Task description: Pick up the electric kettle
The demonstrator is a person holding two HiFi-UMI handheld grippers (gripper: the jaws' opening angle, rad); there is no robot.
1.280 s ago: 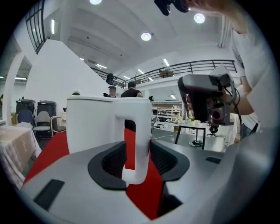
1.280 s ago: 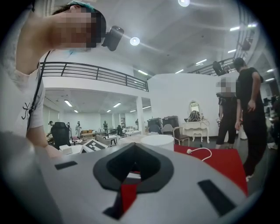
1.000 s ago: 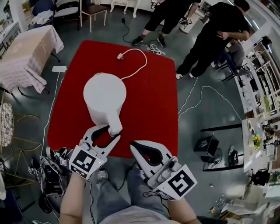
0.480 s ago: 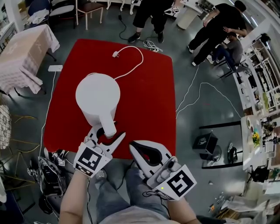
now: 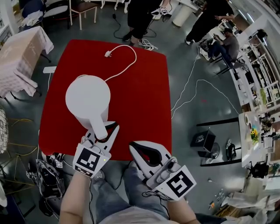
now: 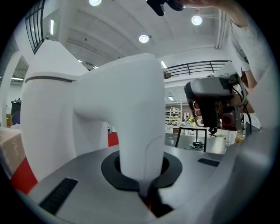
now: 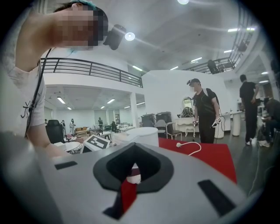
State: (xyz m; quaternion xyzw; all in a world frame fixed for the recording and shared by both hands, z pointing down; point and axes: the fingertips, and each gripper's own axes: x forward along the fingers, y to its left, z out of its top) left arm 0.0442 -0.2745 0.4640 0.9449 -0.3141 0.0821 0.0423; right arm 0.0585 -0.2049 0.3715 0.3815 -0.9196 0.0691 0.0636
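Note:
A white electric kettle [image 5: 86,97] stands on a red-covered table [image 5: 140,96], its handle [image 5: 99,127] pointing toward me. Its white cord [image 5: 122,65] runs to a plug at the table's far edge. My left gripper [image 5: 106,132] is at the handle with its jaws closing, and the handle [image 6: 139,131] sits between them, ringed by the black pads. My right gripper [image 5: 133,148] hovers by the table's near edge, right of the kettle, shut with nothing in it. In the right gripper view the kettle [image 7: 142,135] shows beyond the jaws.
Several people stand on the grey floor beyond the table's far edge. A table with a pale cloth [image 5: 19,57] is at the left, a chair [image 5: 83,11] behind it. White cables [image 5: 192,94] and a black box [image 5: 203,140] lie at the right.
The left gripper's jaws, open on either side of the handle a second ago, have closed round it. The right gripper has hardly shifted.

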